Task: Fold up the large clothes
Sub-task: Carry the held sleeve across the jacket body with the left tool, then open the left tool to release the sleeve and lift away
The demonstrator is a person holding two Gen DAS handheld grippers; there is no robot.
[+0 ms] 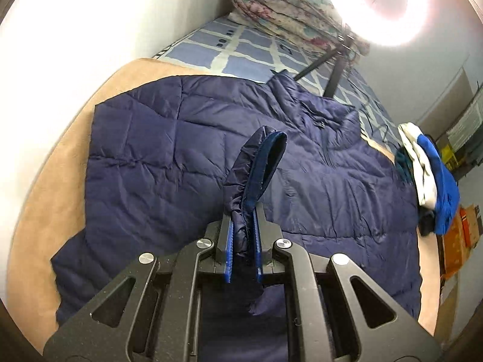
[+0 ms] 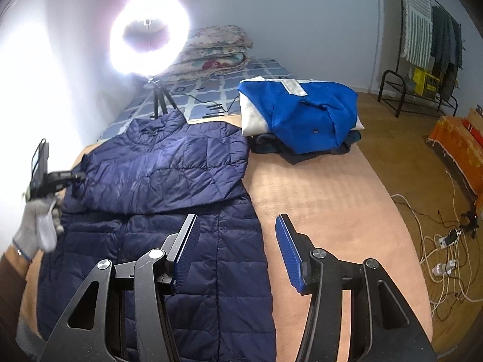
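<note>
A navy quilted puffer jacket [image 1: 187, 150] lies spread on a tan bed cover [image 1: 51, 199]. My left gripper [image 1: 243, 220] is shut on the jacket's sleeve cuff [image 1: 259, 163], which sticks up between the blue pads. In the right wrist view the same jacket [image 2: 169, 199] lies at the left, part of it folded over itself. My right gripper [image 2: 238, 241] hangs open above the jacket's right edge and the tan cover [image 2: 326, 205], with nothing between its fingers. At the far left of that view a gloved hand [image 2: 39, 226] holds the left gripper's body over the jacket.
A stack of folded clothes topped by a blue and white garment [image 2: 302, 111] sits beyond the jacket. A ring light [image 2: 149, 31] on a tripod and folded floral quilts [image 2: 217, 51] stand at the bed's far end. Cables [image 2: 443, 241] lie on the floor, right.
</note>
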